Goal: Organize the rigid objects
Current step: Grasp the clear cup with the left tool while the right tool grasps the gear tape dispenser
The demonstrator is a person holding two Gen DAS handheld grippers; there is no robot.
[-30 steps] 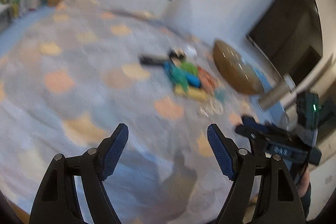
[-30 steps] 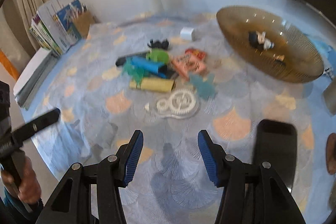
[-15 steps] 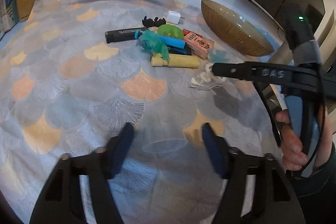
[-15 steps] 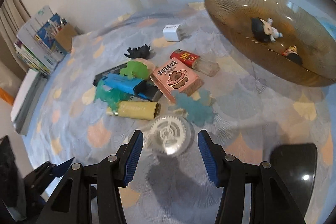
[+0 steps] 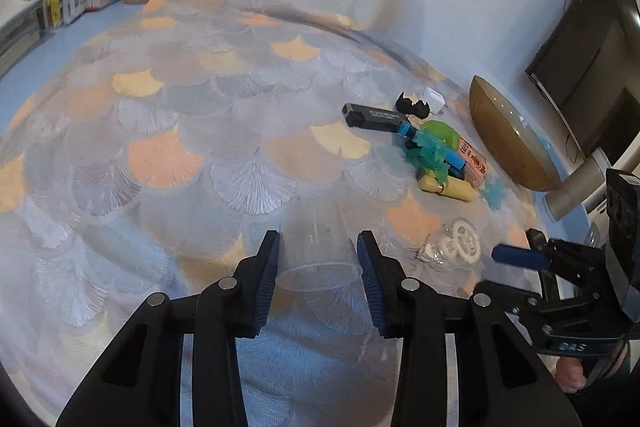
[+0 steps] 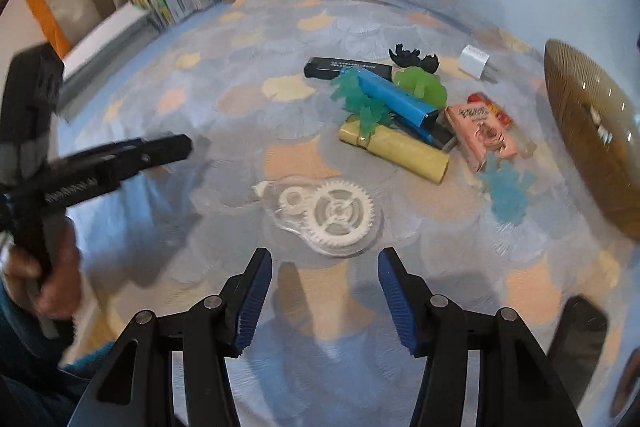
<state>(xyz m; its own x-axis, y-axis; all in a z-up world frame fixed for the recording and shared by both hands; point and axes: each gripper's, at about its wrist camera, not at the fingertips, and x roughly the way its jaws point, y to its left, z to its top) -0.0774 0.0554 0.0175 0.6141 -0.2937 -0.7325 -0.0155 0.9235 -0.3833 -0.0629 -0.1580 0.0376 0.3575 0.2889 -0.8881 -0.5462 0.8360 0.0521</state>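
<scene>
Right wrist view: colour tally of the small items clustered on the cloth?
Black: 2, bar, figure
Blue: 2, pen, pale toy
Green: 2, round toy, spiky toy
Yellow: 1, tube
Pink: 1, box
Red: 1, stick
White: 2, cube, gear dispenser
Total: 11

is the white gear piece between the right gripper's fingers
No, the white gear piece lies on the cloth ahead of the right gripper, whose jaws stand open and empty.

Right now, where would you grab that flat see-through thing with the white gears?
Probably from above, jaws across its thin edges at the wide end by the big gear. The clear gear case lies flat on the tablecloth, so only its rim offers opposing sides. The right gripper hangs open just short of it.
</scene>
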